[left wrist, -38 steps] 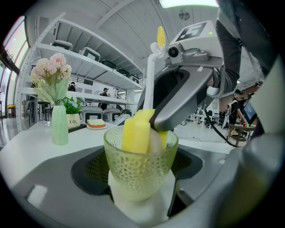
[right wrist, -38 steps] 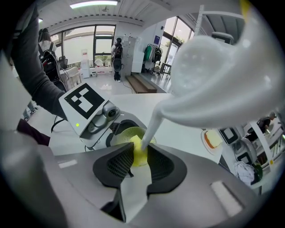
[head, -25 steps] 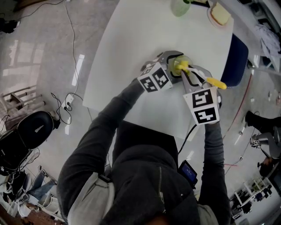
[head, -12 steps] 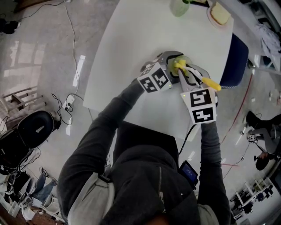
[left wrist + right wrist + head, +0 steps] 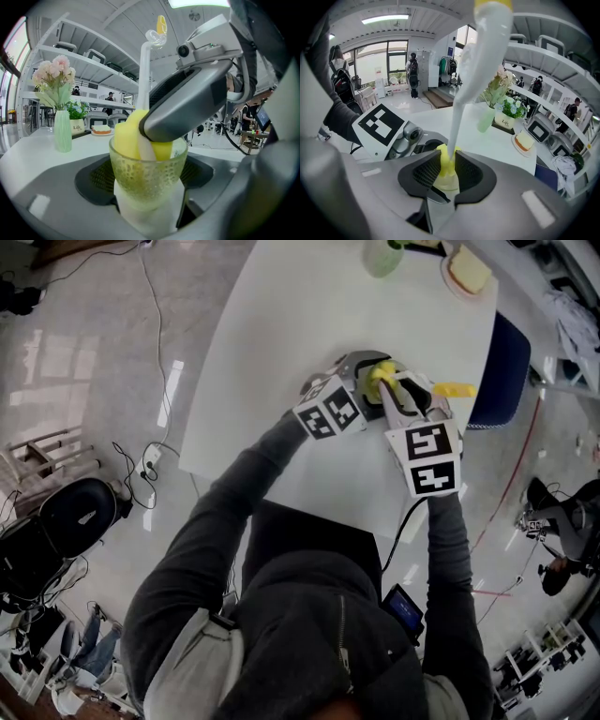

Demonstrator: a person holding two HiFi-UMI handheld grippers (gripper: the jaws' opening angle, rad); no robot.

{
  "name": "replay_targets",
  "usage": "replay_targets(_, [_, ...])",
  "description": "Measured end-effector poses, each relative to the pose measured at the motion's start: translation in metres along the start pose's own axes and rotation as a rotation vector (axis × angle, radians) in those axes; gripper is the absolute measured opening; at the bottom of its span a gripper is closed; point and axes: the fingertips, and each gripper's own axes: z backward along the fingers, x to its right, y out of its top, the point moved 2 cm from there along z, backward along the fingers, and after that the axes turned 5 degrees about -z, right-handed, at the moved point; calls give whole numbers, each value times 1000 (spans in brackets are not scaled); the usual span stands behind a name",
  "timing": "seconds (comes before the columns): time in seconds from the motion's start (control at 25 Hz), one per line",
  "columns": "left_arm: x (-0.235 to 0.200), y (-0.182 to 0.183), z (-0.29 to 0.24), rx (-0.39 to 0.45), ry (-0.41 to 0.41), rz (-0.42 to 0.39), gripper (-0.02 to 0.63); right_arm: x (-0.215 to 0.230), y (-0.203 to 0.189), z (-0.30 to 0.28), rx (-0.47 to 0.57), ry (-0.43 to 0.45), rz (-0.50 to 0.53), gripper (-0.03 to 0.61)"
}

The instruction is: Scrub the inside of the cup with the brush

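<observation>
1. My left arm (image 5: 234,493) reached forward in a dark sleeve. Its hand-held gripper (image 5: 147,197) had both jaws closed against the sides of the cup (image 5: 147,173).
2. My right arm (image 5: 450,549) ran straight ahead beside it.
3. My right hand-held gripper (image 5: 446,176) had its jaws pinched on the brush (image 5: 480,61), low on the stem.
4. The two gripper tips met, the right jaw lying over the left's.

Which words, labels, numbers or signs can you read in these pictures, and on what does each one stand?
"Life": on the small white plant pot beside the green vase. It also reads in the right gripper view.
Any print under that word is too small to read.
The black-and-white square markers are patterns only, with no letters or numbers.
No other text can be read.
</observation>
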Motion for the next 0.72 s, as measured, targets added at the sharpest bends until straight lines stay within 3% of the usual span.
replay_targets(0.72, [-4,-2,1,-35,36,8,393,6,-4,0,19,15,-65,98])
